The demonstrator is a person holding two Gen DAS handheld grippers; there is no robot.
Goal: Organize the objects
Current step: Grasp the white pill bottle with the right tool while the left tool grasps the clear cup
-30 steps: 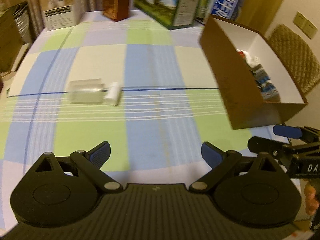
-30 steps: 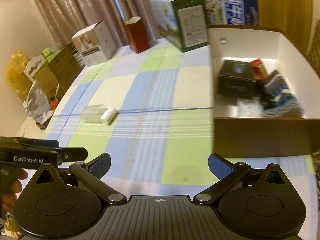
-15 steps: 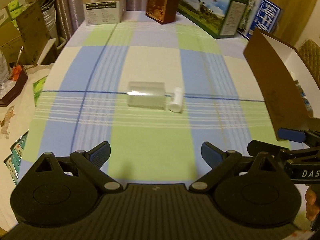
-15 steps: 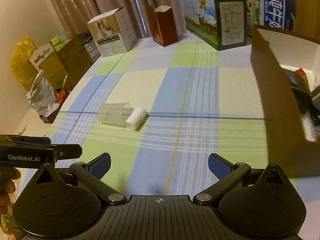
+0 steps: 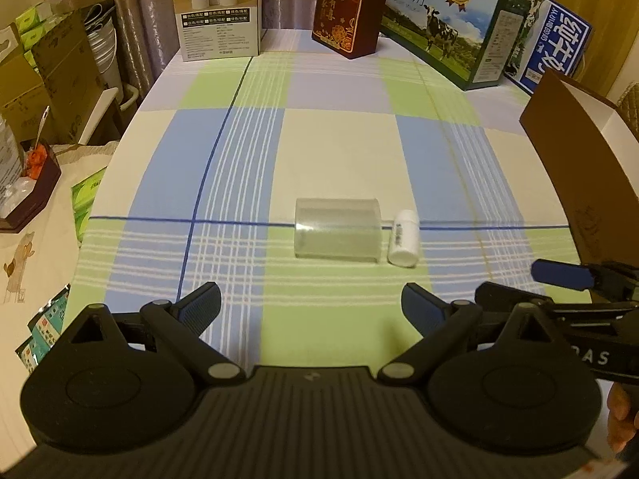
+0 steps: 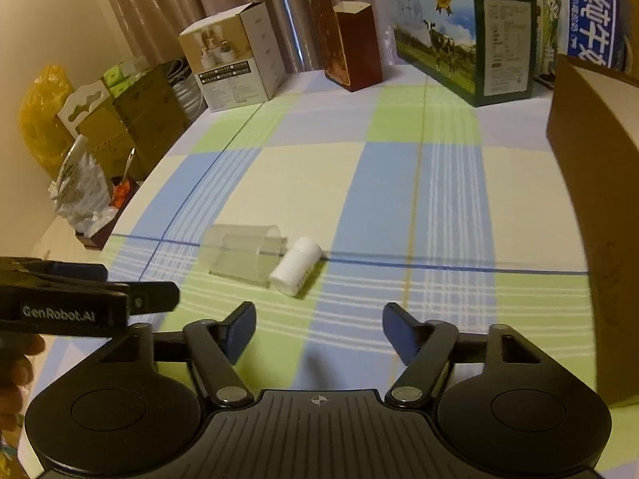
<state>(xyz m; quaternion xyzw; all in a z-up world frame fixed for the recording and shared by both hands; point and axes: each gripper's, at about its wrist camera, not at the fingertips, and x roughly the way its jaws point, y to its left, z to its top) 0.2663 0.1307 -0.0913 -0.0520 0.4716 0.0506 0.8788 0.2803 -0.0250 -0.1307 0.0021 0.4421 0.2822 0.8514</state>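
We held the left gripper (image 5: 310,306) and right gripper (image 6: 318,329) wide apart and empty above the checked tablecloth (image 5: 339,151). The clear container (image 5: 336,234) lay on its side, the white bottle (image 5: 404,238) just beside it

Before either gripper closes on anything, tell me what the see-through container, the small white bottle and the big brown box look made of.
Clear container: probably thin glossy plastic; the tablecloth's stripes show through it.
White bottle: likely opaque plastic, smooth and slightly shiny, faint print on its side.
Brown box: apparently cardboard, matte brown outside, white inside, with thin, flat walls.
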